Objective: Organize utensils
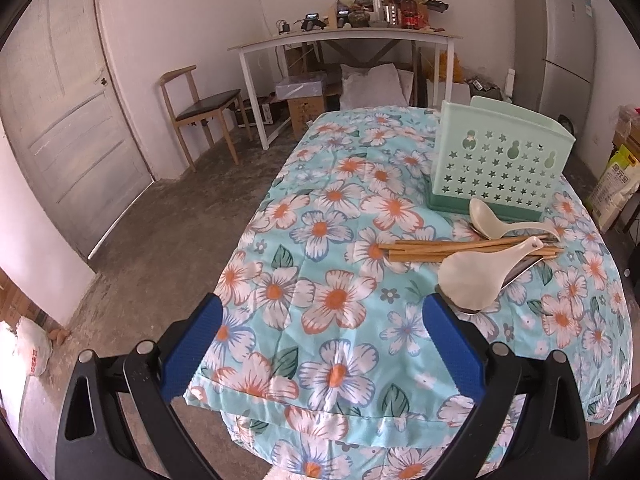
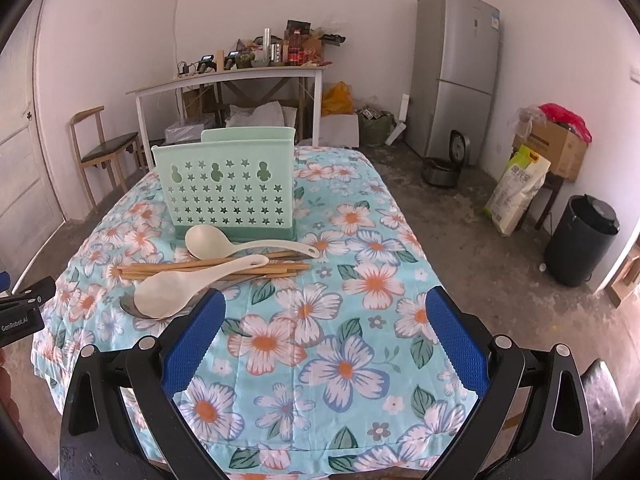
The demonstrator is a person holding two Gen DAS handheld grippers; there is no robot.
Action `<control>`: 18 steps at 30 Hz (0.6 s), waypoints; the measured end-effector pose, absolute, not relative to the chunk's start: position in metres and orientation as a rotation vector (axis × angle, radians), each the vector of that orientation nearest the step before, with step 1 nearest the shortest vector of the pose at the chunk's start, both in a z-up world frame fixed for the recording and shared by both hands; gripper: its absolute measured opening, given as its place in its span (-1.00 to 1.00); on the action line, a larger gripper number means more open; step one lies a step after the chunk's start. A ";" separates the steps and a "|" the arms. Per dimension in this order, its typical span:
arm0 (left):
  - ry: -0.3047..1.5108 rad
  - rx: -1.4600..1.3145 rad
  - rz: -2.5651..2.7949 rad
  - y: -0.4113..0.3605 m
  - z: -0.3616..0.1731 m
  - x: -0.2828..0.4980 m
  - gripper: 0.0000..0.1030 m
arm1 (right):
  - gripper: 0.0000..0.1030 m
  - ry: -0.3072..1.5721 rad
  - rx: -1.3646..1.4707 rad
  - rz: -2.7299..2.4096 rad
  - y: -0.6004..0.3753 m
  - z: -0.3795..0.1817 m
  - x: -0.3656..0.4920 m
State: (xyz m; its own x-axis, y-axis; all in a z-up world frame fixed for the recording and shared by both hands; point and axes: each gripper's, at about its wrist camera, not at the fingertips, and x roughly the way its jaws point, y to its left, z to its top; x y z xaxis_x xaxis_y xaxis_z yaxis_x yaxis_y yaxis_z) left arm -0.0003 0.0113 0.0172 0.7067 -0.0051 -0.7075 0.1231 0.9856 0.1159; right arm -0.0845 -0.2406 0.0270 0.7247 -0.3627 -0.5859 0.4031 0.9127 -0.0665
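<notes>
A table draped in a blue floral cloth (image 2: 340,360) holds a mint-green perforated plastic utensil caddy (image 2: 228,188). Just before it lie wooden chopsticks (image 2: 168,270) and 2 cream plastic spoons (image 2: 192,286). Left gripper (image 1: 324,354) and right gripper (image 2: 328,344) hover, fingers apart, empty.

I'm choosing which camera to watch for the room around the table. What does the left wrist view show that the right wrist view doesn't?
Only the left wrist view shows the whole white door.

Only the right wrist view shows the black bin, the rice cooker on the floor and the cardboard box.

Both share the green utensil holder, the ladle, the rice paddle, the chopsticks, the fridge and the wooden chair.
</notes>
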 end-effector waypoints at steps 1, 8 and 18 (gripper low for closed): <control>0.783 0.162 -0.078 0.011 0.017 0.000 0.89 | 0.87 0.633 0.068 -0.422 -0.241 0.027 -0.084; 0.824 0.144 -0.126 0.008 0.005 0.008 0.89 | 0.87 0.663 0.065 -0.401 -0.239 0.018 -0.075; 0.904 0.038 -0.366 -0.001 -0.018 0.038 0.89 | 0.87 0.723 0.064 -0.357 -0.239 -0.008 -0.051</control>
